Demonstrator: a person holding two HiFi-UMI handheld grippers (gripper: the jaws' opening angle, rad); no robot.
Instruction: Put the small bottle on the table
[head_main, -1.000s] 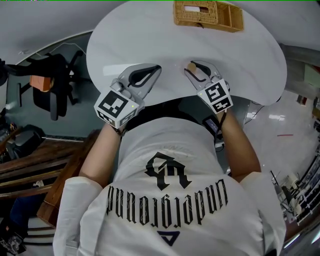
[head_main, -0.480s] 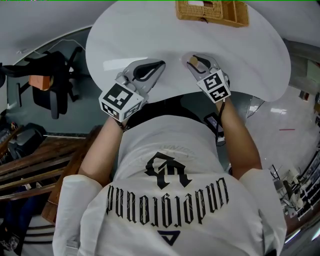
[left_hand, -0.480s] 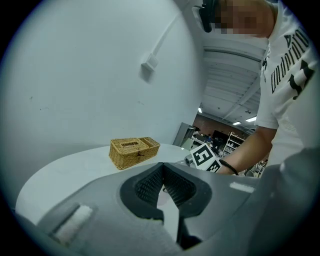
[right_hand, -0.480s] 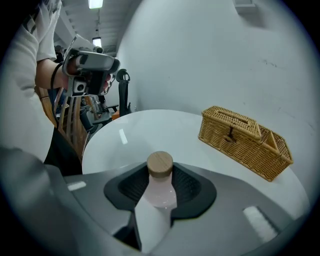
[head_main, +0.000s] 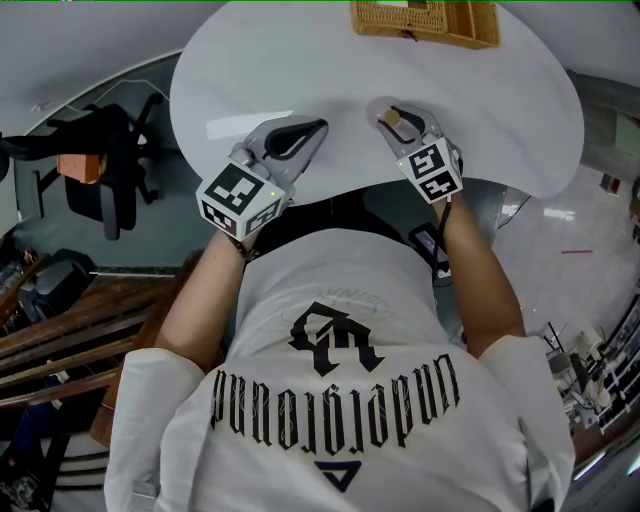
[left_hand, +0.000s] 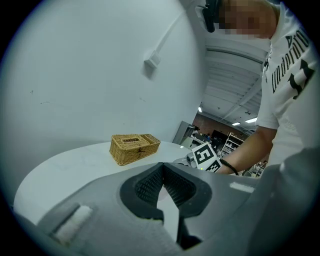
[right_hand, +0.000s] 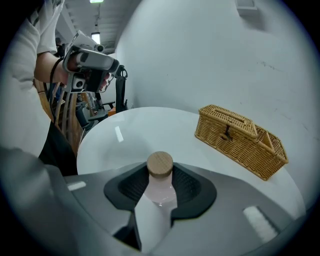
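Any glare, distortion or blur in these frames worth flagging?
Head view: one bright glare streak on the round white table, otherwise sharp. Left gripper view: strong fisheye bending, black corners. Right gripper view: same fisheye vignette; the small clear bottle with a wooden stopper is sharp.

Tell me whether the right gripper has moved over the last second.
Yes, slightly: the right gripper, holding the small bottle, has sunk toward the table, showing smaller against its white top in the head view.
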